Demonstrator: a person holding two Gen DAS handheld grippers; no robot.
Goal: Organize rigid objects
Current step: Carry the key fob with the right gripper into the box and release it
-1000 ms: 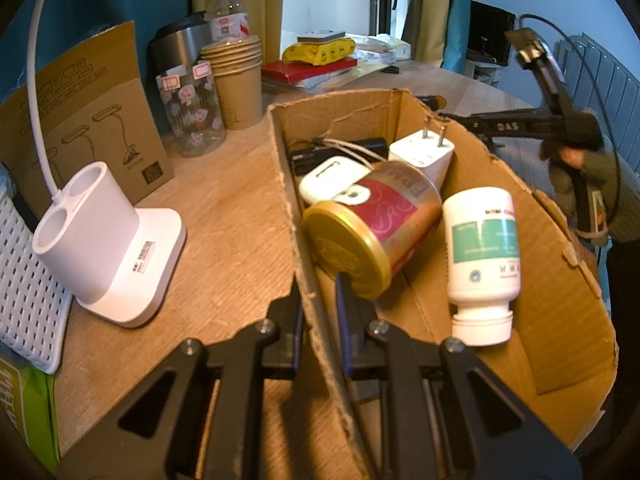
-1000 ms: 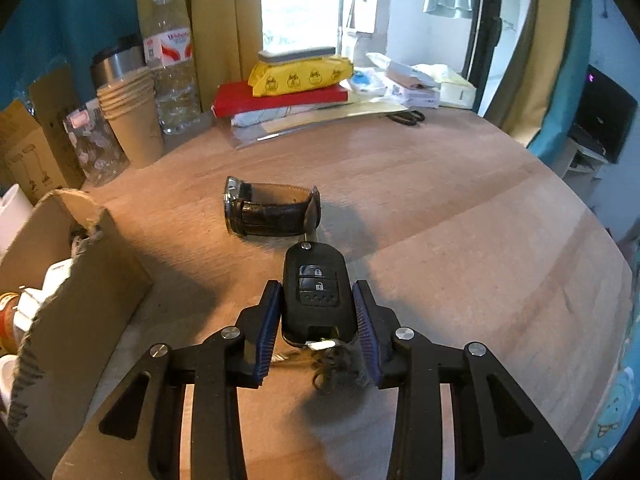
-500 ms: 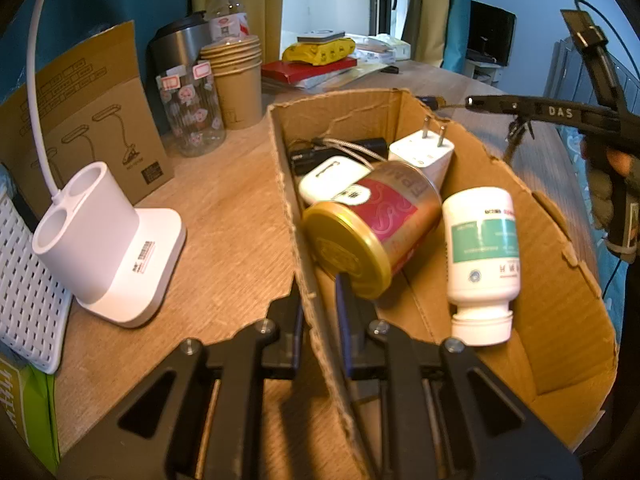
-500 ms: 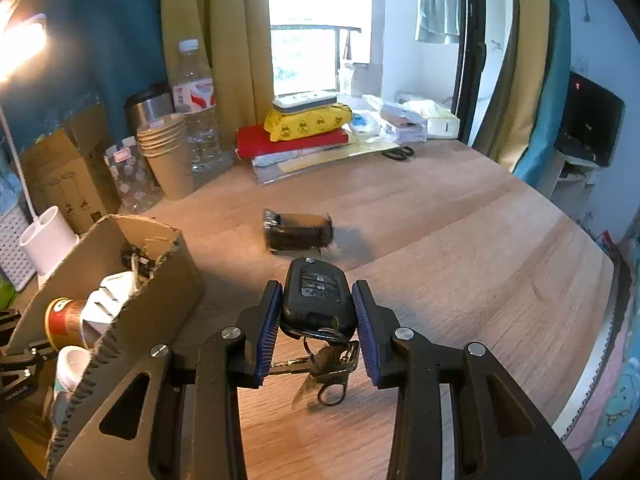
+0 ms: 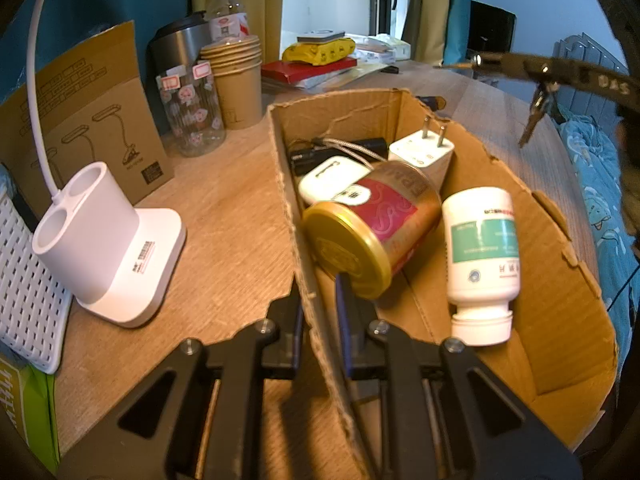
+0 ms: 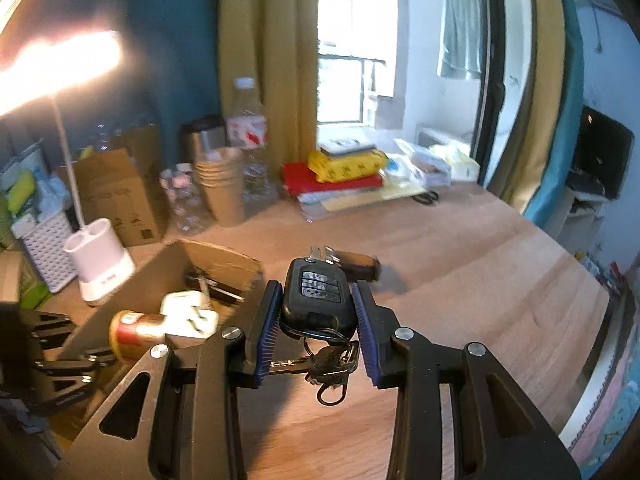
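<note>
Transport step: car key [image 6: 318, 300] clamped between right gripper [image 6: 318, 312] fingers, lifted clear of bench [image 6: 460, 280], keyring dangling. Left gripper [image 5: 318, 312] fingers pinched on cardboard box [image 5: 560, 300] wall. Next, probably: carry over box, open, drop beside tin [image 5: 372, 228].

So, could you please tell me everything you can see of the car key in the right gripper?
The car key is a black plastic fob with a panel of buttons on its upper face and a metal tip at its far end. The right gripper is shut on its sides with blue ribbed pads, holding it clear above the wooden table. A ring with metal keys hangs from its near end. In the left wrist view those keys dangle beside the cardboard box.
</note>
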